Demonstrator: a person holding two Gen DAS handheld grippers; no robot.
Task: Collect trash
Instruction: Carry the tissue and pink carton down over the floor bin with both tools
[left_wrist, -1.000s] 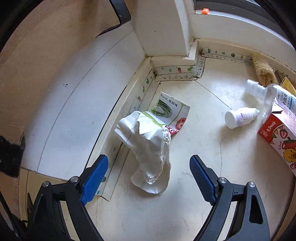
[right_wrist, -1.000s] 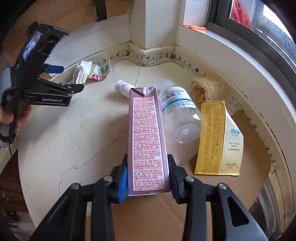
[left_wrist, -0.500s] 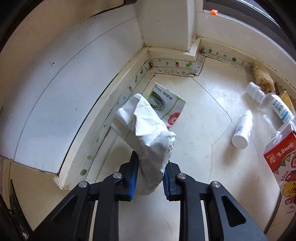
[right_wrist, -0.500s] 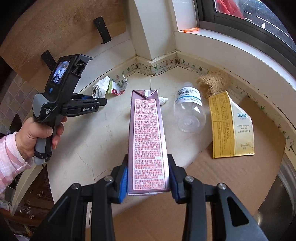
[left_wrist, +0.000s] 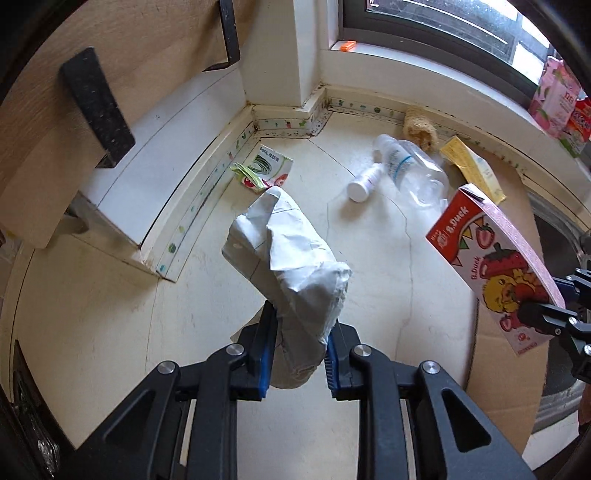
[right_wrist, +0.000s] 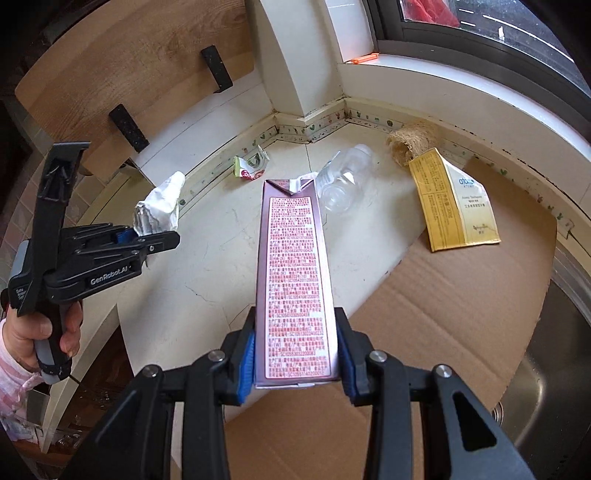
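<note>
**A:** How did the crumpled white paper handle for you? It looked light and soft, so I judged it would squash under the pads rather than slip. You took it low, at its narrow end, and the bulk stood up loose above the jaws, clear of the desk.

**B:** And your left hand-held gripper was clenched on it; the jaws had just closed in from wide, with the wad between them. What of the other one?

**A:** Your right hand-held gripper was grasping the tall pink carton by its base, across the narrow side faces. It looked stiff-walled and probably empty, so light; I'd guess a hard squeeze would dent it. Printed text covered the face you saw; the strawberry and duck picture showed from the left wrist view. It too was lifted off the desk.

**B:** What was left lying there?

**A:** The clear plastic bottle and the small white bottle beside it would roll, I'd say. The yellow pouch and the torn green-and-white wrapper lay flat and limp, best pinched at an edge.
</note>
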